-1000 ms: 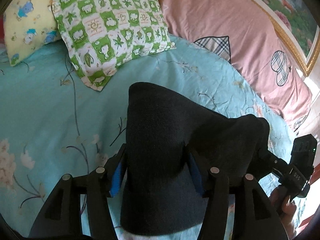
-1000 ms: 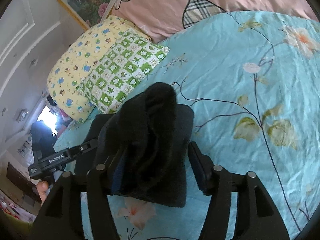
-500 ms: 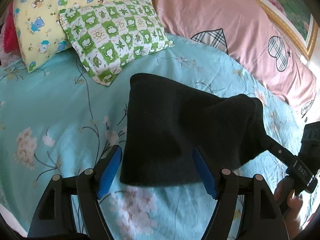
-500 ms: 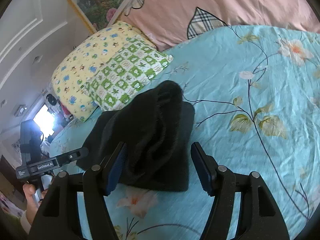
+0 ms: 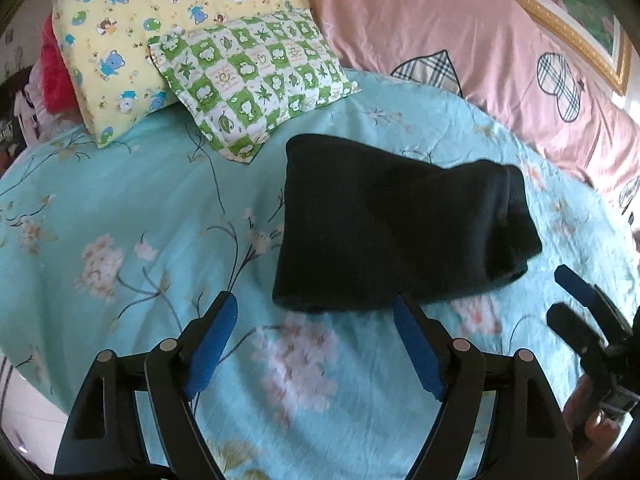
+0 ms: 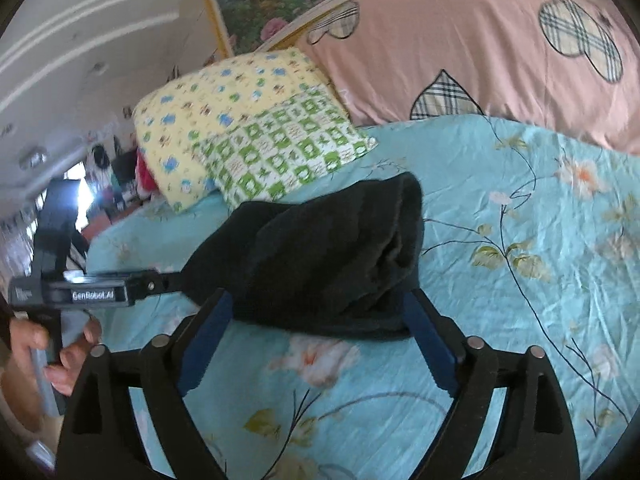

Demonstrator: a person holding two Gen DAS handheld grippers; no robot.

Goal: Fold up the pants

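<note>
On a flowered turquoise bedspread [image 5: 132,208], just below the green checked pillow [image 5: 252,84], our black pants [image 5: 384,224] lie folded into a thick bundle, its rolled edge standing higher on the side nearer the pink headboard cushion [image 5: 460,40]. Our left gripper [image 5: 316,324] sits short of the bundle's near edge, jaws opening wide with only bedspread between the blue pads. Our right gripper [image 6: 318,320] is opening too; the bundle's near edge lies between its pads, which do not look to press on it, so we hold nothing. We judge the fold nearly done and the release under way. To finish it well, we should draw both tools straight back without snagging the cloth, then press the raised edge flat if it springs up.
</note>
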